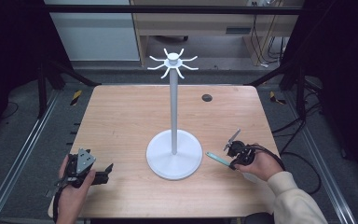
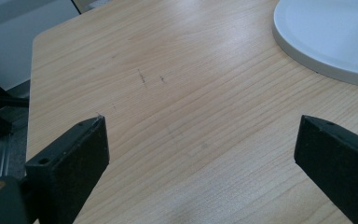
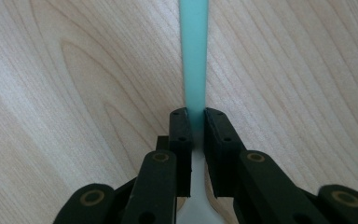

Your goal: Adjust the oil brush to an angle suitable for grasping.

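The right tongs [image 3: 195,128] pinched a teal stick [image 3: 194,56] pointing straight ahead of them; the left tongs [image 2: 200,154] were wide open, empty.

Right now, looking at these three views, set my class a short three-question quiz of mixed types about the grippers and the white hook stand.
1. True or false: the left gripper holds the tall white hook stand.
2. What does the right gripper clamp? A) a slim turquoise plastic handle B) a metal fork C) nothing
3. Fill in: the stand's round white base rests on the light wooden ____.

Key: 1 false, its jaws stand wide apart over bare wood; 2 A; 3 table.
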`<state>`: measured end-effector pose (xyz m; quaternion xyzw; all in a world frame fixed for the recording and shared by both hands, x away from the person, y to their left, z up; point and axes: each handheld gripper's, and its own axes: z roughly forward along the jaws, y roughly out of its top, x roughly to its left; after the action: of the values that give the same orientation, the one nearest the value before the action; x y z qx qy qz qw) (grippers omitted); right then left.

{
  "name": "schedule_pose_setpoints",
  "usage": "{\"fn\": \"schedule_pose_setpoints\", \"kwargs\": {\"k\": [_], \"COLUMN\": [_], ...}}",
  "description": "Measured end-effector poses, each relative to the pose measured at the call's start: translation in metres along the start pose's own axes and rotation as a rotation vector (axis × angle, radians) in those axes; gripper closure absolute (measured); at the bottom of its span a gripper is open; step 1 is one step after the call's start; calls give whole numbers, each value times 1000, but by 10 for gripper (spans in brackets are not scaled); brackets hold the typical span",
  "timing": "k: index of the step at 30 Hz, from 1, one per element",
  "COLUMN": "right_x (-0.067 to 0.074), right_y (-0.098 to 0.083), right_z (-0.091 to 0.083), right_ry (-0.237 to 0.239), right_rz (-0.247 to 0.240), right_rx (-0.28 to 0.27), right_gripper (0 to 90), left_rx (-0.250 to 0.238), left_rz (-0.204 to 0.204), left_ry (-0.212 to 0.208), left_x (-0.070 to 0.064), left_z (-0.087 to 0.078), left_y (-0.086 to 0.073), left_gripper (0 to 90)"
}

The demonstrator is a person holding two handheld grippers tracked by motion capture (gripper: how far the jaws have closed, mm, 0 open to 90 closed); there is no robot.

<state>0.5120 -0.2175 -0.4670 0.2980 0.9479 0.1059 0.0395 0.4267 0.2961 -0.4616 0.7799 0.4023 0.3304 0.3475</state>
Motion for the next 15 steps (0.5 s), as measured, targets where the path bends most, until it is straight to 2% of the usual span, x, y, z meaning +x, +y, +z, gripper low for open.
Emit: {"fn": "schedule_pose_setpoints", "kwargs": {"k": [2,5,8,9,10,11,13,14,15], "right_x": [0,2,0,-1,-1,-2,-3,-5,-5], "right_y": [0,1,0,1,1,2,3,6,8], "right_z": [0,-2,-7,-12,-12,-19,-23,-33,-38], "right_ry": [-4,-2,3,2,2,-6,-11,-25,-30], "right_rz": [-16,1,-4,2,2,26,30,35,40], "right_rx": [1,-1,-31,-56,-56,-81,-101,-149,-173], "right_gripper": [822,823,824,824,824,824,823,824,823], "left_rx": [0,0,1,0,0,1,3,4,3], "left_rz": [0,0,0,0,0,1,2,4,4], "left_ry": [0,0,0,1,1,1,0,0,0], "left_x": [0,0,0,0,0,0,0,-1,-1], "left_z": [0,0,0,0,0,0,0,0,0], "left_y": [0,0,0,0,0,0,0,0,0], "left_gripper": [27,26,27,26,27,26,27,26,27]}}
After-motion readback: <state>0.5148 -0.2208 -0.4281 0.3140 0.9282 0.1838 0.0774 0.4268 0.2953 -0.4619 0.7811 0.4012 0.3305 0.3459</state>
